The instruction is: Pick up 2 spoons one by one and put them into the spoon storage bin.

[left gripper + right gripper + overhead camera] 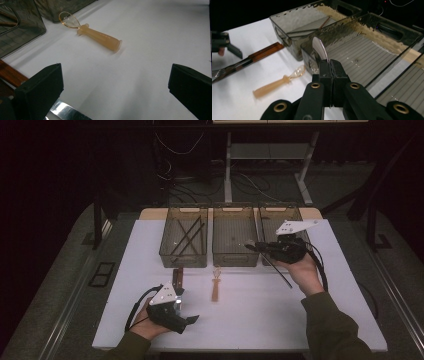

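Right tool (329,75) clamped on spoon (320,50) (over middle bin (372,53)). Left tool (115,85) wide open, holding nothing, resting on bench (140,50).

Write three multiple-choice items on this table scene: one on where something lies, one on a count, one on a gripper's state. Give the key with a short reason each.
1. Where does the amber plastic spoon lie?
A. inside the left bin
B. on the white table, in front of the bins
C. between the left gripper's jaws

2. How many clear bins stand in a row at the back of the table?
A. two
B. three
C. four

3. How do the right gripper's jaws stand?
A. shut on a metal spoon
B. wide open over a bin
C. shut on nothing

Key:
1 B: the high view shows it flat on the white top, short of the middle bin.
2 B: the left bin, the middle one and the right bin stand side by side.
3 A: in the right gripper view the metal spoon rises out from between the closed jaws.
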`<control>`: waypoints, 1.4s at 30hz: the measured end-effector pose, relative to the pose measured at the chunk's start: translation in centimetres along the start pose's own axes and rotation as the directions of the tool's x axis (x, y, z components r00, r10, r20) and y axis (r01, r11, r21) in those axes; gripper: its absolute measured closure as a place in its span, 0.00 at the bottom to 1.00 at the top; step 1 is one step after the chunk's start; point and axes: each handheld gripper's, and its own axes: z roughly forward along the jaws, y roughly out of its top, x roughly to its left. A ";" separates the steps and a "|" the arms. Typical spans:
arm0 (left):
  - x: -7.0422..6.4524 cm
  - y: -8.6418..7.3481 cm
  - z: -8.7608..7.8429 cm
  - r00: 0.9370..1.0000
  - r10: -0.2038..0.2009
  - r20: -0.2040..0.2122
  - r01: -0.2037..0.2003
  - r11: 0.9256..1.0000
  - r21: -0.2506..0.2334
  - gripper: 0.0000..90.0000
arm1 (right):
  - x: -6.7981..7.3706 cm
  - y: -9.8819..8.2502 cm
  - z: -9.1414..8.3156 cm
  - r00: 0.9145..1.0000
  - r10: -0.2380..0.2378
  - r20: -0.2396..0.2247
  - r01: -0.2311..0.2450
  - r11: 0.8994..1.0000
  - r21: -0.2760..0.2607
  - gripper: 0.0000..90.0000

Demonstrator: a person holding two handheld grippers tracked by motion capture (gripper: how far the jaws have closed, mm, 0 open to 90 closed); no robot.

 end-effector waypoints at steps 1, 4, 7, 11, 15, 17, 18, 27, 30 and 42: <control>0.0 0.0 -0.1 1.000 0.001 -0.001 -0.001 1.000 -0.002 0.00 | -0.1 0.3 0.1 1.000 -0.003 0.004 0.003 1.000 -0.002 0.99; 0.0 0.0 -0.1 1.000 -0.002 -0.001 0.002 1.000 -0.004 0.00 | -0.4 1.2 0.6 1.000 0.012 0.014 -0.011 1.000 -0.011 0.99; 0.1 0.0 -0.2 1.000 -0.011 -0.007 0.011 1.000 -0.007 0.00 | -0.5 2.0 0.9 0.999 0.025 0.025 -0.024 0.999 -0.030 0.99; 0.1 0.0 -0.3 1.000 -0.013 -0.010 0.013 1.000 -0.014 0.00 | -0.9 3.4 1.4 0.998 0.034 0.048 -0.032 0.999 -0.043 0.99; 0.0 0.0 -0.4 1.000 -0.019 -0.012 0.019 0.999 -0.027 0.00 | -1.2 4.8 2.1 0.997 0.042 0.071 -0.039 0.998 -0.042 0.99; 0.1 0.0 -0.3 1.000 -0.018 -0.014 0.018 0.999 -0.029 0.00 | -1.4 5.6 2.7 0.996 0.046 0.071 -0.043 0.998 -0.048 0.99; 0.1 0.0 -0.3 1.000 -0.014 -0.016 0.014 1.000 -0.028 0.00 | -1.5 5.9 3.0 0.996 0.044 0.079 -0.040 0.998 -0.052 0.99; -0.1 0.1 -0.4 1.000 -0.006 -0.005 0.006 1.000 -0.023 0.00 | -2.8 8.3 7.1 0.992 0.055 0.115 -0.051 0.998 -0.043 0.99; -0.1 0.1 -0.4 1.000 -0.004 -0.003 0.004 0.999 -0.032 0.00 | -3.2 8.3 8.8 0.990 0.065 0.124 -0.062 0.998 -0.030 0.99; 0.0 0.1 -0.6 1.000 -0.003 0.006 0.003 0.999 -0.037 0.00 | -5.6 7.6 13.6 0.979 0.090 0.182 -0.091 0.996 -0.002 0.99</control>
